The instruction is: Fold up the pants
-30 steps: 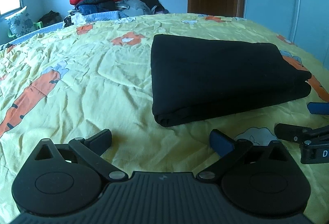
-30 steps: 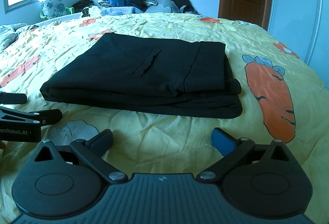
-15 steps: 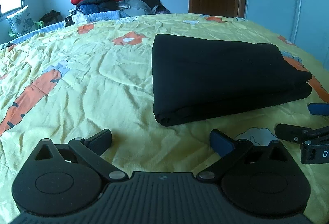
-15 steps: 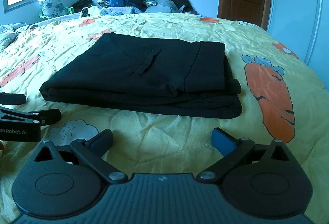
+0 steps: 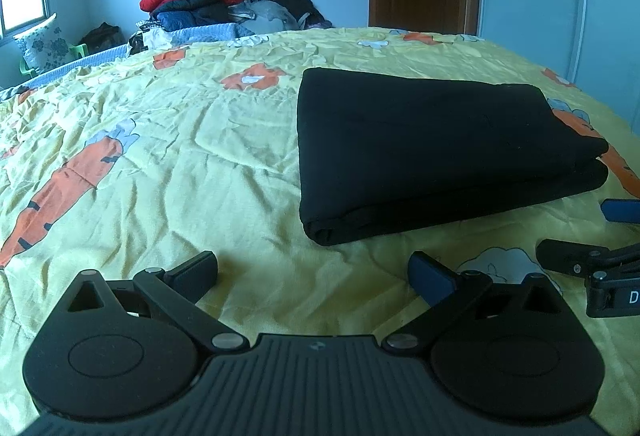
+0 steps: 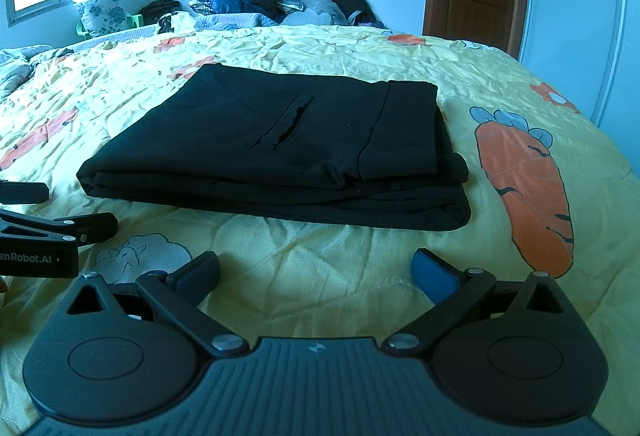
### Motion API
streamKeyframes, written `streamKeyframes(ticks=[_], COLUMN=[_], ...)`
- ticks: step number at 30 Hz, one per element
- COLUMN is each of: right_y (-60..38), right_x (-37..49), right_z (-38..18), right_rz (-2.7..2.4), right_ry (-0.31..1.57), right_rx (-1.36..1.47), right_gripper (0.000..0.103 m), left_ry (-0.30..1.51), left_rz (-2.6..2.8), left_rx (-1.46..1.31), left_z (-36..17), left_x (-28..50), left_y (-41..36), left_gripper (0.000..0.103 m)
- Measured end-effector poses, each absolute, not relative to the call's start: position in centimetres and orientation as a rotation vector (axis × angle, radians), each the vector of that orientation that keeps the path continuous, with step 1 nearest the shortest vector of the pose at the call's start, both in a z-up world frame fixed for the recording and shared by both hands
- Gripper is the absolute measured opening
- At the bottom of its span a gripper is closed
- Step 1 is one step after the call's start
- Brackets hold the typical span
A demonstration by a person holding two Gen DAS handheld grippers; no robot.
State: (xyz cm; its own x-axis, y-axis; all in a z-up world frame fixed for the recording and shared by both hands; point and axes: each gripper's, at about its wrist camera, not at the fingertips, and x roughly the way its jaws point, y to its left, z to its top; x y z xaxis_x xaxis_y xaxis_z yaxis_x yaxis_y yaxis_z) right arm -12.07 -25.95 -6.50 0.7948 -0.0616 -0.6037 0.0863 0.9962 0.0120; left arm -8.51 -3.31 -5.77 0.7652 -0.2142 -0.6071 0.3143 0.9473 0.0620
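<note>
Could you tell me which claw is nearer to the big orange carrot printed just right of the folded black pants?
The right claw: that carrot lies just ahead of its right finger. The left claw sits farther left, with the pants before it.

the left gripper (image 5: 313,270) is matte black plastic: a ribbed central housing with a small emblem at its top edge, flanked by two round lobes, each with a raised disc and a triangular cutout above it. silver rivets pin the crossed link bars. one finger pad is black, the other blue (image 5: 431,275). the right gripper (image 6: 316,268) is built the same, blue pad (image 6: 434,273) included. white lettering reading "enrobot.ai" runs along the side of the left gripper in the right wrist view.
</note>
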Motion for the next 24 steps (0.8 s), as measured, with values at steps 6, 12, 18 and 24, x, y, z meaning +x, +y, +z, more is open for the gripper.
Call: streamKeyframes(ticks=[6, 12, 18, 24], right_y=[-25.98, -26.02, -26.06, -26.06], right_x=[-12.06, -12.04, -12.10, -12.07], right_z=[-6.51, -6.50, -6.49, -6.50], right_rz=[-0.080, -0.080, -0.085, -0.085], right_ry=[0.647, 0.647, 0.649, 0.649], right_rx=[0.039, 0.040, 0.039, 0.039], right_gripper=[0.103, 0.103, 0.103, 0.103], left_ry=[0.638, 0.637, 0.628, 0.625], left_rz=[-0.288, -0.286, -0.277, -0.274], left_rx=[0.163, 0.163, 0.175, 0.179], left_z=[-5.78, -5.74, -5.69, -5.72], left_x=[-8.52, -8.58, -8.76, -8.79], left_y=[-3.28, -3.23, -3.29, -3.46], left_gripper=[0.103, 0.103, 0.103, 0.103])
